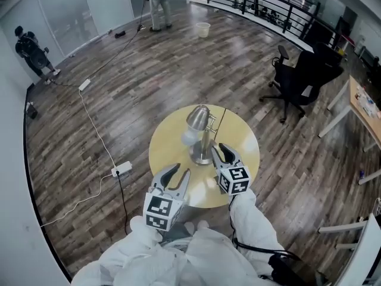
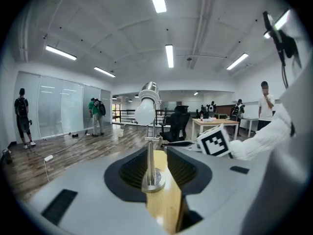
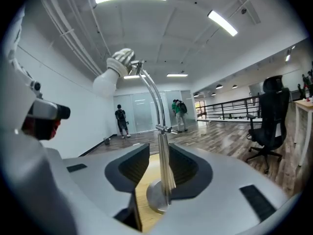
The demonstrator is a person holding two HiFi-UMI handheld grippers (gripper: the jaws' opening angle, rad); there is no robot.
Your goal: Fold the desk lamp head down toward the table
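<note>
Desk lamp stands upright ahead of both grippers.
Left gripper, jaws narrowly parted and empty, hangs near the lamp's base; right gripper, jaws wider, empty, sits just beside it.

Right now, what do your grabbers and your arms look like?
The left hand-held gripper and right hand-held gripper are grey, with dark ribbed jaws and a cube of black-and-white square markers on each. Puffy white sleeves cover the arms.

Black office chair at right; white bucket far back; power strip on wood floor; person in black by glass wall.
</note>
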